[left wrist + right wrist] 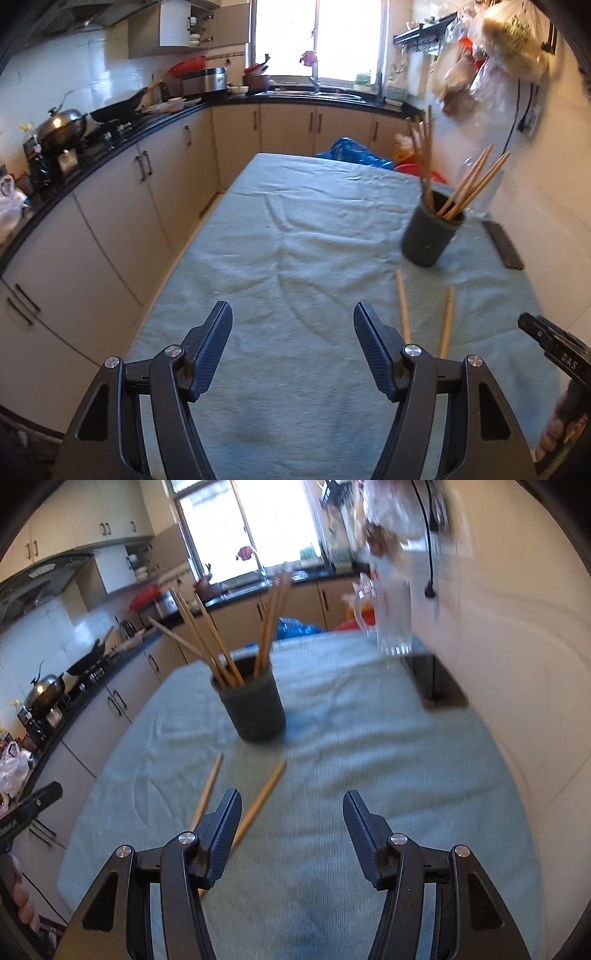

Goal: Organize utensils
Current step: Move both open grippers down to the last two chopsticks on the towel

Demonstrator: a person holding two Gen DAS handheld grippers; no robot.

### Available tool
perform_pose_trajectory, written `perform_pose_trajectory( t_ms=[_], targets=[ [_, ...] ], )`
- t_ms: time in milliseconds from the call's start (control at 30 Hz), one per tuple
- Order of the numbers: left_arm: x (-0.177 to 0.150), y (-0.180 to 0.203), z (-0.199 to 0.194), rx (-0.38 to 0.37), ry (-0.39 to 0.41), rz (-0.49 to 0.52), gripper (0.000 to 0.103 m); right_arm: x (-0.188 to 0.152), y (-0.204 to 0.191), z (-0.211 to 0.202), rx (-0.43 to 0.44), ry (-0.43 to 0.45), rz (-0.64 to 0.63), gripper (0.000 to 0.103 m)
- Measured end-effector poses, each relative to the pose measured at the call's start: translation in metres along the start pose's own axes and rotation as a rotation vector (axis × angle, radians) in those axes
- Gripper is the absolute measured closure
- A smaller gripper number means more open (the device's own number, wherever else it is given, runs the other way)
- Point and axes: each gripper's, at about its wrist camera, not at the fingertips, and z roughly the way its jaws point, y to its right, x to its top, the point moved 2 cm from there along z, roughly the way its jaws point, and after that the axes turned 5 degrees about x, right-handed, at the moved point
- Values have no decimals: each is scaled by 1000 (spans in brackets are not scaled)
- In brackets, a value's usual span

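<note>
1. Two chopsticks lie loose on the pale green tablecloth (295, 229): one (402, 306) to the left, one (446, 321) to the right, near each other, tips spreading apart toward the holder.
2. One dark round holder (430, 230) stands upright beyond them; about seven chopsticks (207, 635) lean inside it, in two bunches; the exact count is blurred.
3. Left gripper (293, 347): jaws spread, nothing between them; the loose pair lies just to its right.
4. Right gripper (291, 830): jaws spread, empty; the loose pair lies by its left finger (221, 834).
5. One dark flat object (504, 245) lies by the wall.
</note>
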Motion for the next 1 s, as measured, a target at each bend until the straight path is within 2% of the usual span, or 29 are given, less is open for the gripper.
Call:
perform_pose_trajectory(
  t_ms=[100, 233, 533, 633, 700, 733, 767, 867, 1000],
  targets=[
    [-5, 4, 6, 1, -1, 24, 36, -11, 3, 11, 10, -38, 23, 41],
    [-13, 14, 25, -23, -47, 56, 36, -22, -3, 32, 9, -100, 17, 41],
    [-22, 25, 51, -73, -120, 61, 36, -16, -44, 89, 22, -190, -86, 41],
    [-24, 29, 56, -84, -131, 65, 36, -17, -56, 108, 6, -228, -123, 41],
    [-25, 33, 59, -94, -137, 74, 36, -19, -61, 112, -27, -221, -155, 42],
    [-25, 35, 61, -99, -141, 78, 36, -19, -62, 114, -42, -222, -169, 47],
    [-26, 38, 63, -106, -146, 80, 36, -19, -61, 114, -55, -221, -174, 58],
    [-29, 48, 71, -140, -173, 91, 36, -17, -52, 110, -64, -230, -177, 82],
    [-35, 67, 80, -201, -213, 114, 36, -19, -35, 98, -59, -249, -170, 88]
  ],
)
